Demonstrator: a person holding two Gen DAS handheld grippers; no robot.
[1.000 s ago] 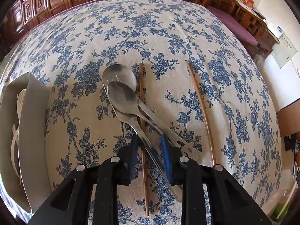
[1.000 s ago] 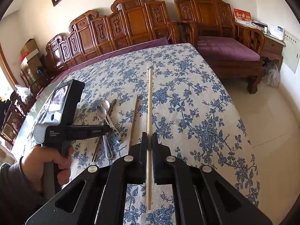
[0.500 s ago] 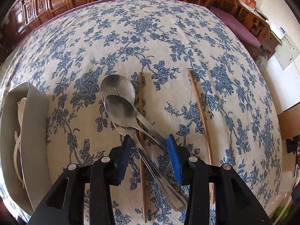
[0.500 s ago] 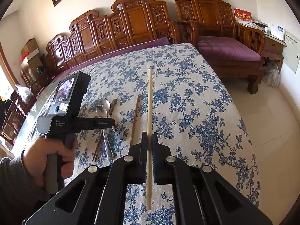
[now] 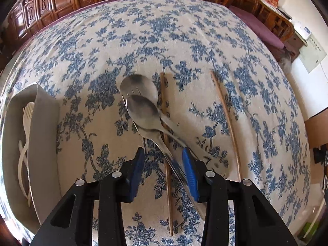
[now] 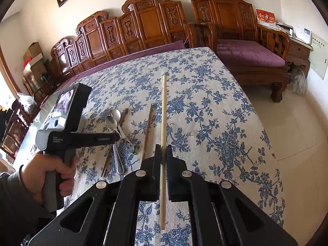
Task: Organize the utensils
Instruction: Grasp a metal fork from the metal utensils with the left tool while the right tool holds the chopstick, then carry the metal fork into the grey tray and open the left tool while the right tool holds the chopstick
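item: left gripper, jaws parted, nothing gripped. it is held above the handles of two steel spoons stacked on the floral tablecloth; a fork appears to lie under them, only its tines seen. the long axis of the stack runs forward from the gripper, bowls at the far end, handles passing between the blue pads. the left gripper is judged the nearer one for this pile.

item: right gripper, clamped on a pale wooden chopstick, which points forward along the fingers, above the cloth.

item: two brown chopsticks, one under the spoon handles, the other lying apart to the right, both roughly parallel to the spoons.

item: grey tray, at the left, well apart from the pile. contents: pale plastic utensils, a fork among them.
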